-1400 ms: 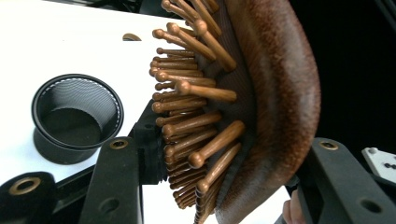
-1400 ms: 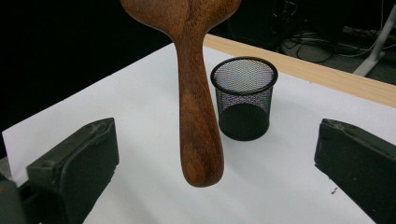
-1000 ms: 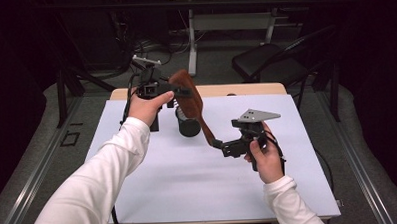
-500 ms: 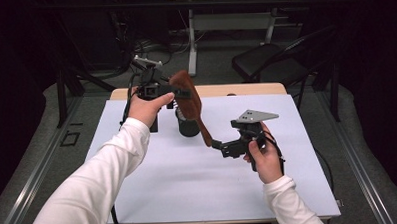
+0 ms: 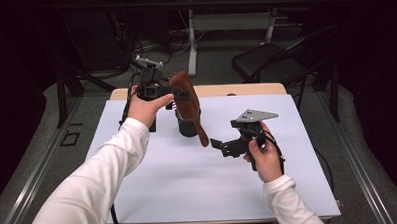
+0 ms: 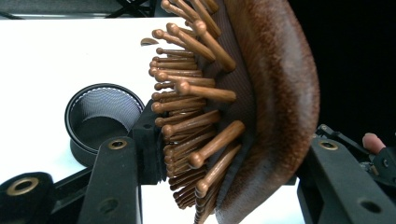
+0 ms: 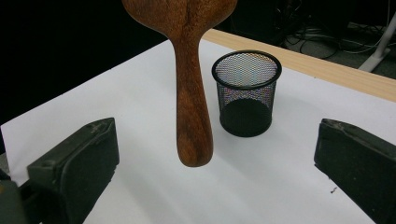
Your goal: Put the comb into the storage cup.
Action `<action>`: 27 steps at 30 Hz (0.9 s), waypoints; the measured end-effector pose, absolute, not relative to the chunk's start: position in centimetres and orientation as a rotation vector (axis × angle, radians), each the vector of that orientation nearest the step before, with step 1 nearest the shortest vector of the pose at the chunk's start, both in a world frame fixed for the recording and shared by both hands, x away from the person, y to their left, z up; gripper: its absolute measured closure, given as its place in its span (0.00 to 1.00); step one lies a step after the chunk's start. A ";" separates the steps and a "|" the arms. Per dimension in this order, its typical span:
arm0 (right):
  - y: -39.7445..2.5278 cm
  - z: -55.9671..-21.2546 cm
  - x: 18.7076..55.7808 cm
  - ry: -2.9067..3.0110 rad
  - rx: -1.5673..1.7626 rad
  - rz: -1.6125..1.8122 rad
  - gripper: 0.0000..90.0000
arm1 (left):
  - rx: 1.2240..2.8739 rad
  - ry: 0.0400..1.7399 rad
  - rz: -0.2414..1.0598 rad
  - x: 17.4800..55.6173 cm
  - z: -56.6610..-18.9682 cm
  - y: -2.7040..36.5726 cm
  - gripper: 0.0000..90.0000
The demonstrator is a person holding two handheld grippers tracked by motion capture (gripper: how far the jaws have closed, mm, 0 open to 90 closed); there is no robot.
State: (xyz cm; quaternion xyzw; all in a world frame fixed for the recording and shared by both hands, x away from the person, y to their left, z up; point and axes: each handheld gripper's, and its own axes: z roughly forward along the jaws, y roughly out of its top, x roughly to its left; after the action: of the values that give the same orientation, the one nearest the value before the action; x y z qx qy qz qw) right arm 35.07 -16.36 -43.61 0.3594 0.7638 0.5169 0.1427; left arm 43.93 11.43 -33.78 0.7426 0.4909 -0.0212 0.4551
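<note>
The left gripper (image 5: pixel 178 95) clamps a wooden hairbrush (image 5: pixel 189 105) (handle hanging down) at mid-frame above the mesh cup (image 7: pixel 246 92); the right gripper (image 5: pixel 218 145), jaws spread, waits lower right.

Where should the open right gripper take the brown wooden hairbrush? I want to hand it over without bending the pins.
Probably the bare wooden handle of the brown wooden hairbrush. It hangs free, slim and pin-free, between the open right gripper jaws. Come level from that side, closing below the head clamped in the left gripper.

Brown wooden hairbrush (image 5: pixel 189 105) held aloft, handle down, beside upright black mesh cup (image 7: pixel 246 92).
</note>
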 end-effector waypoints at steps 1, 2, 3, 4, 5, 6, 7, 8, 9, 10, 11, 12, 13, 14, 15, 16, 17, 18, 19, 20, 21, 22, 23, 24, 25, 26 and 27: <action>-16.4 -43.6 35.1 2.203 1.041 1.492 0.00 | 1.831 1.206 -0.052 44.0 -33.8 11.5 0.55; -16.4 -43.6 35.2 2.201 1.044 1.496 0.00 | 1.830 1.202 -0.054 44.0 -33.7 11.5 0.55; -16.5 -43.6 35.2 2.199 1.050 1.500 0.00 | 1.826 1.202 -0.052 44.0 -33.7 11.6 0.55; -16.5 -43.6 35.2 2.198 1.051 1.499 0.00 | 1.827 1.201 -0.054 44.0 -33.6 11.6 0.55; -16.6 -43.6 35.3 2.197 1.055 1.498 0.00 | 1.824 1.198 -0.047 44.0 -33.5 11.7 0.55; -16.6 -43.6 35.3 2.197 1.057 1.496 0.00 | 1.821 1.197 -0.043 44.1 -33.4 11.8 0.55; -16.6 -43.6 35.3 2.198 1.056 1.498 0.00 | 1.818 1.193 -0.037 44.1 -33.3 11.9 0.55; -16.6 -43.6 35.3 2.198 1.058 1.501 0.00 | 1.818 1.191 -0.034 44.1 -33.2 12.0 0.55; -16.6 -43.6 35.3 2.197 1.057 1.504 0.00 | 1.812 1.194 -0.028 44.1 -33.2 12.1 0.55; -16.6 -43.6 35.3 2.199 1.054 1.502 0.01 | 1.811 1.194 -0.029 44.1 -33.1 12.3 0.55; -16.6 -43.6 35.3 2.202 1.053 1.501 0.01 | 1.809 1.194 -0.027 44.1 -33.0 12.4 0.55; -16.5 -43.6 35.3 2.202 1.054 1.500 0.01 | 1.805 1.194 -0.026 44.1 -32.9 12.5 0.55; -16.5 -43.6 35.4 2.202 1.059 1.498 0.01 | 1.801 1.194 -0.028 44.2 -32.8 12.7 0.55; -16.5 -43.6 35.4 2.203 1.057 1.494 0.01 | 1.793 1.197 -0.027 44.3 -32.8 12.8 0.55; -16.4 -43.6 35.4 2.204 1.058 1.492 0.01 | 1.785 1.201 -0.024 44.4 -32.7 13.0 0.55; -16.4 -43.6 35.4 2.204 1.058 1.490 0.01 | 1.785 1.201 -0.016 44.5 -32.7 13.1 0.55; -16.4 -43.6 35.4 2.203 1.057 1.489 0.01 | 1.780 1.204 -0.015 44.5 -32.7 13.2 0.55; -16.4 -43.6 35.4 2.204 1.053 1.488 0.01 | 1.779 1.203 -0.011 44.6 -32.6 13.4 0.55; -16.4 -43.7 35.5 2.202 1.052 1.490 0.01 | 1.771 1.208 -0.011 44.7 -32.6 13.5 0.55; -16.4 -43.7 35.5 2.201 1.056 1.491 0.01 | 1.768 1.209 -0.009 44.8 -32.6 13.6 0.55; -16.4 -43.7 35.5 2.201 1.056 1.490 0.01 | 1.767 1.210 -0.005 44.9 -32.7 13.6 0.55; -16.4 -43.7 35.5 2.202 1.059 1.491 0.01 | 1.766 1.211 -0.002 45.0 -32.7 13.6 0.55; -16.4 -43.7 35.5 2.203 1.066 1.491 0.01 | 1.765 1.213 -0.004 45.1 -32.7 13.7 0.55; -16.4 -43.7 35.6 2.203 1.069 1.492 0.01 | 1.764 1.212 -0.002 45.3 -32.7 13.7 0.55; -16.5 -43.7 35.6 2.203 1.068 1.491 0.01 | 1.757 1.216 -0.001 45.3 -32.8 13.6 0.55; -16.5 -43.6 35.6 2.203 1.069 1.494 0.01 | 1.757 1.213 0.001 45.4 -32.8 13.7 0.55; -16.5 -43.6 35.5 2.202 1.073 1.493 0.01 | 1.750 1.214 -0.001 45.5 -32.8 13.7 0.55</action>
State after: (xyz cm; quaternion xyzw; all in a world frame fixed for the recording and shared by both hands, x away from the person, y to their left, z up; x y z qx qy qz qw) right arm 35.53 -16.50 -43.58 0.3705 0.7604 0.5158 0.1360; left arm 45.51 13.69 -32.76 0.7188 0.4987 -0.0003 0.4844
